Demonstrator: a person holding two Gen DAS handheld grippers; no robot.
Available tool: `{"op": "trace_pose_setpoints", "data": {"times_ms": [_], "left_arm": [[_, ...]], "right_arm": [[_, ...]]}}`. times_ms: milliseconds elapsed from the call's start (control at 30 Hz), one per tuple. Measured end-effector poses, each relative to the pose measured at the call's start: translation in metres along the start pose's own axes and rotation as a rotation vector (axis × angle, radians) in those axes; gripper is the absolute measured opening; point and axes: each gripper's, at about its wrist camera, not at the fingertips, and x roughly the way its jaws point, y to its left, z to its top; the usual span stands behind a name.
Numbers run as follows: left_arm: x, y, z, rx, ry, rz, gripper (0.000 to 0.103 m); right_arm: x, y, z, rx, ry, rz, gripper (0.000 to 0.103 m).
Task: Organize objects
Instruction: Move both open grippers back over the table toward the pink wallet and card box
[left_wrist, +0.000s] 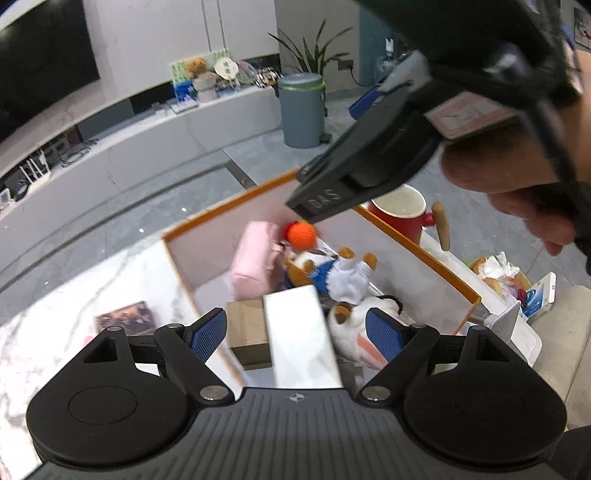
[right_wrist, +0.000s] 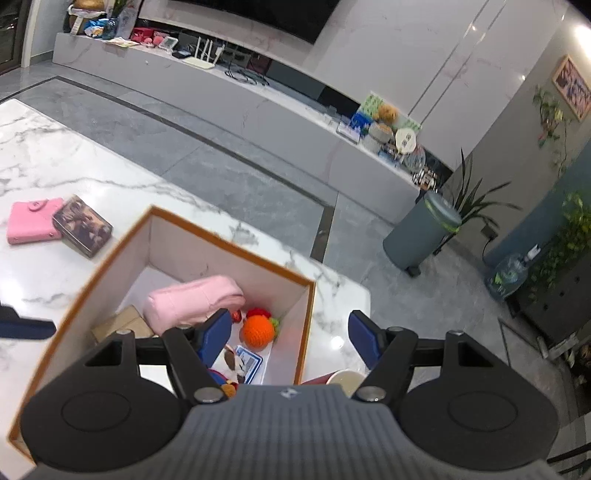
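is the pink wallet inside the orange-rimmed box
No, the flat pink wallet lies on the marble table, outside the orange-rimmed box.

Little can be read from where I stand. On the black finger of the right gripper, reaching in from two o'clock in the left wrist view, raised letters spell what looks like "DAS". A round white fan on the far ledge at twelve o'clock carries dark characters, too small to make out. The pink label on that gripper's body and the blue-and-white card in the orange-rimmed box bear print too blurred to read.
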Motion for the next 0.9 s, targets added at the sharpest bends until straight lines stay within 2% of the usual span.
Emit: {"op": "trace_pose_setpoints", "data": {"times_ms": [33,233,533,833,900], "left_arm": [[-0.005,0.004,0.000,-0.010,-0.017,0.028,0.099],[-0.035,0.036,0.002,-0.044,-0.066,0.073,0.099],[-0.067,0.091,-0.009,-0.106,-0.112,0.149,0.099],[-0.073,0.142,-0.022,-0.162,-0.105,0.198,0.099],[-0.072,0.150,-0.027,-0.156,-0.092,0.182,0.099]], "right_arm": [[-0.007,0.002,0.004,-0.004,-0.008,-0.002,0.072],[-0.046,0.017,0.028,0.003,-0.063,0.000,0.076],[-0.085,0.064,0.066,-0.042,-0.127,0.010,0.078],[-0.099,0.129,0.097,-0.110,-0.172,0.065,0.080],[-0.097,0.143,0.101,-0.120,-0.174,0.081,0.080]]}}
